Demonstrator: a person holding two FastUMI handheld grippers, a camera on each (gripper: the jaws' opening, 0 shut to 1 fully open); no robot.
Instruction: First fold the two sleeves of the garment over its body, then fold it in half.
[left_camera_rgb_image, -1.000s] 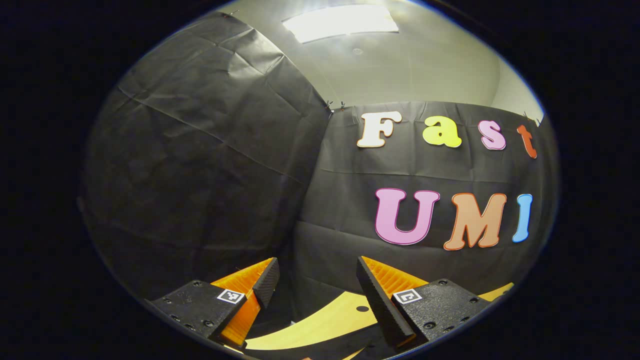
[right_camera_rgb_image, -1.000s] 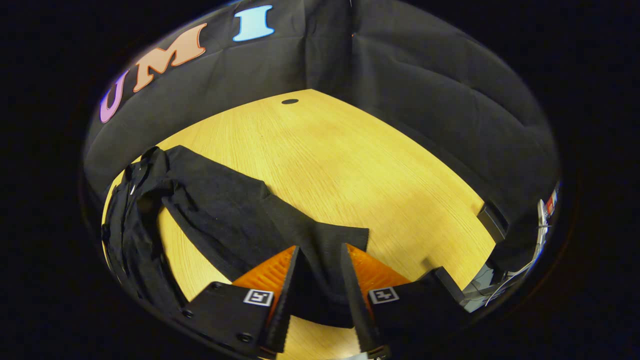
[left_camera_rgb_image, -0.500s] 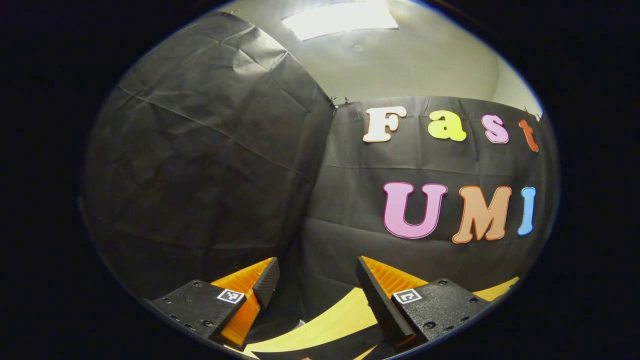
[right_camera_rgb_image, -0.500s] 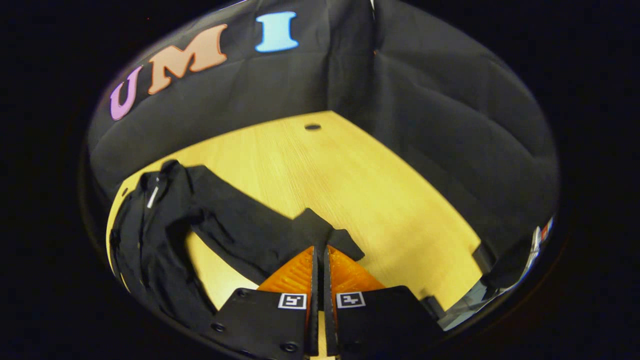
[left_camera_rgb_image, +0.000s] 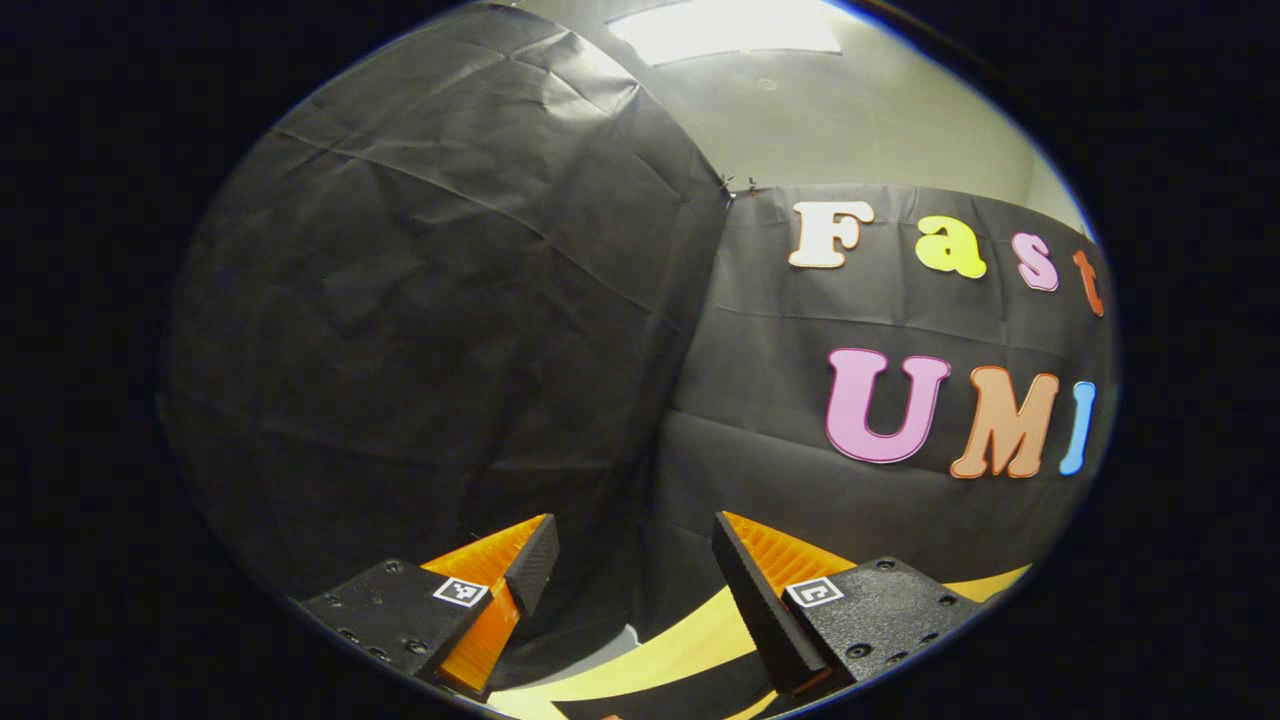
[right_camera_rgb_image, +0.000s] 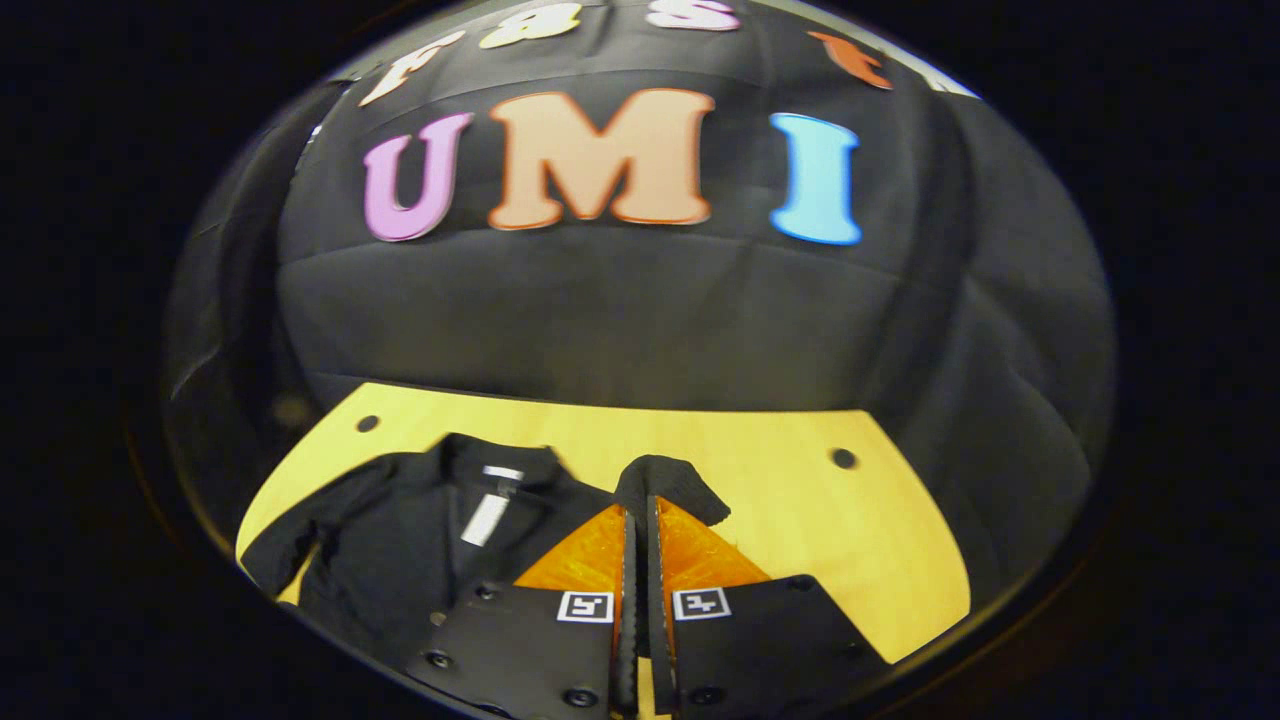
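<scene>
Sleeve lifted, ready to fold inward

Table (right_camera_rgb_image: 800, 500) carries the garment (right_camera_rgb_image: 400, 540), body at my eight o'clock; my right gripper (right_camera_rgb_image: 640, 520) pinches the sleeve (right_camera_rgb_image: 665, 480) at twelve. Left gripper (left_camera_rgb_image: 630, 560) spread, idle, pointing at the wall.

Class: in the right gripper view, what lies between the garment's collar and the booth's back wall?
Bare wooden table lies between the garment collar and the wall, as the right gripper view shows.
</scene>
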